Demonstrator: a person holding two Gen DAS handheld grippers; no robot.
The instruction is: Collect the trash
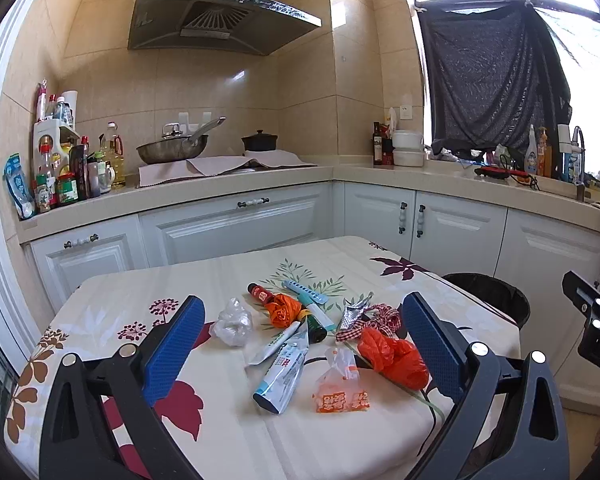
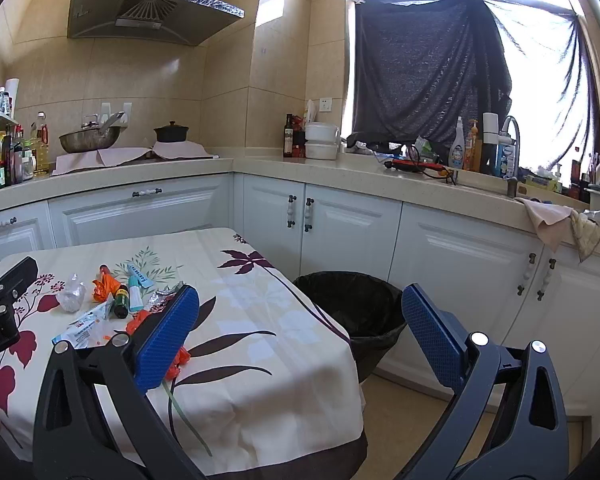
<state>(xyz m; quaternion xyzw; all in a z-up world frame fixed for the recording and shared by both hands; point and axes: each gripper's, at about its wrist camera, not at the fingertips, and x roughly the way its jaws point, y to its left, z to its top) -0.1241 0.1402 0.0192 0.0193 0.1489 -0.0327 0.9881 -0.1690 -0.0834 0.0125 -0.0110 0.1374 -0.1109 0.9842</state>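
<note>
Left tongs (image 1: 300, 344) spread wide, nothing gripped, hovering over trash pile on surface (image 1: 204, 280). Between blue pads: crumpled clear plastic (image 1: 232, 322), flattened toothpaste tube (image 1: 282, 374), orange snack wrapper (image 1: 342, 394), red-orange bag (image 1: 394, 356), checkered ribbon (image 1: 376, 320), small dark bottle (image 1: 315, 328). Right tongs (image 2: 300, 336) also released, empty, off surface's right edge. Black-lined trash bin (image 2: 356, 312) on floor just beside surface, framed between right pads. Kitchen cabinets (image 2: 340, 232) behind.
</note>
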